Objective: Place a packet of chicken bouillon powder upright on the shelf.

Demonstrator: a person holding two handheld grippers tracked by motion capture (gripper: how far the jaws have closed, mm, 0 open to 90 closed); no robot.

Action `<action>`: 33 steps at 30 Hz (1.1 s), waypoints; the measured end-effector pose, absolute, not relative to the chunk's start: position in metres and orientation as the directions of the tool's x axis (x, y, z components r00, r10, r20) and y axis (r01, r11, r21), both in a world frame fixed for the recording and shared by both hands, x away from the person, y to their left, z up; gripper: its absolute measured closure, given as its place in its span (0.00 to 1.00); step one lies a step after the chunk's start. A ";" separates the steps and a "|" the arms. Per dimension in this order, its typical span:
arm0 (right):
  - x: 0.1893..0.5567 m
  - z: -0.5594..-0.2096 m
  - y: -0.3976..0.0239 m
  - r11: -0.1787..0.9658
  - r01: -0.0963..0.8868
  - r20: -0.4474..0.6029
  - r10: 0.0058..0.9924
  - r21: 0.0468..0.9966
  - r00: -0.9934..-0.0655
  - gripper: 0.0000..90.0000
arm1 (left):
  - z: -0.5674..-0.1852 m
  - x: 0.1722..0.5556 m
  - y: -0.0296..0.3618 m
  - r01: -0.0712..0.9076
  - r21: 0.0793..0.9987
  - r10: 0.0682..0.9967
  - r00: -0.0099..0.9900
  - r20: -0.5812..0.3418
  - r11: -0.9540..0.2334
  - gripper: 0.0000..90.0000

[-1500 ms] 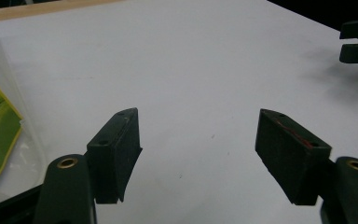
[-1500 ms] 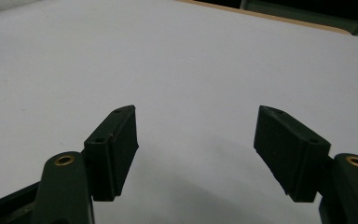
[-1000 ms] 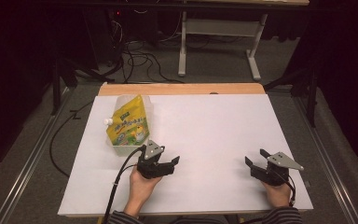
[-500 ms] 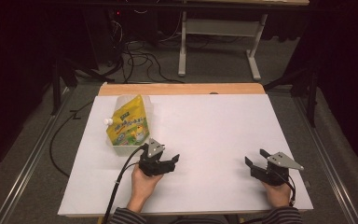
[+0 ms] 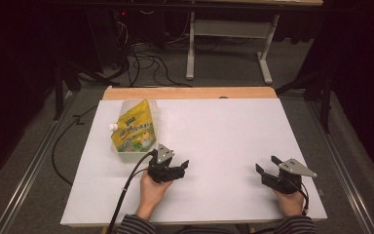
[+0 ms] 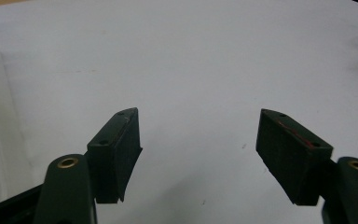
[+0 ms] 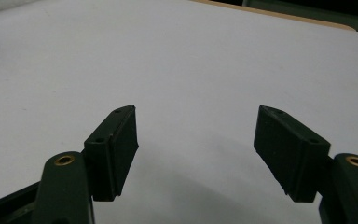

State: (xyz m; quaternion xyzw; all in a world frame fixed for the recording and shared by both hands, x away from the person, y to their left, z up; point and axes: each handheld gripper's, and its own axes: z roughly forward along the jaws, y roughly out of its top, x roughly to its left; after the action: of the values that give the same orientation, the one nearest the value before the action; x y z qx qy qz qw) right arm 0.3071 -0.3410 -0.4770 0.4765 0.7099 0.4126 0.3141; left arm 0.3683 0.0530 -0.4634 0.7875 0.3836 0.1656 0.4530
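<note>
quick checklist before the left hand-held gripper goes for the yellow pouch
1. Left hand-held gripper open with nothing between its jaws: ok, both pads stand wide apart over bare white surface in its own view.
2. Right hand-held gripper open and out of the way: ok, it sits far off on the right side of the table.
3. Yellow pouch within easy reach: ok, it lies just beyond the left hand-held gripper.
4. Left hand-held gripper aimed at the pouch: not ok, the pouch sits at the far left edge of its view.
5. White cap screwed tight: cannot tell.
</note>
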 end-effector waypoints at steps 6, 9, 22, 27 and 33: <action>0.307 -0.477 -0.341 0.206 0.417 -0.053 0.936 0.885 -0.349 0.34 | -0.467 0.371 0.051 0.457 0.839 0.758 0.647 -0.085 -0.296 0.34; 0.307 -0.477 -0.341 0.204 0.419 -0.050 0.936 0.885 -0.349 0.34 | -0.468 0.372 0.050 0.459 0.839 0.760 0.645 -0.087 -0.293 0.34; 0.307 -0.477 -0.341 0.203 0.421 -0.048 0.935 0.884 -0.350 0.34 | -0.477 0.376 0.044 0.456 0.837 0.763 0.642 -0.074 -0.302 0.34; 0.307 -0.477 -0.341 0.203 0.420 -0.048 0.936 0.884 -0.349 0.34 | -0.481 0.377 0.043 0.455 0.831 0.764 0.642 -0.058 -0.319 0.34; 0.307 -0.477 -0.341 0.204 0.418 -0.050 0.935 0.885 -0.350 0.34 | -0.482 0.377 0.042 0.453 0.834 0.766 0.641 -0.057 -0.317 0.34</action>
State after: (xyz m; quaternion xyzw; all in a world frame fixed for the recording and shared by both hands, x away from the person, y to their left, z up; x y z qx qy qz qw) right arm 0.3073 -0.3414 -0.4771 0.4767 0.7099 0.4135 0.3127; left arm 0.3772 0.0418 -0.4819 0.7916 0.3848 0.1777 0.4401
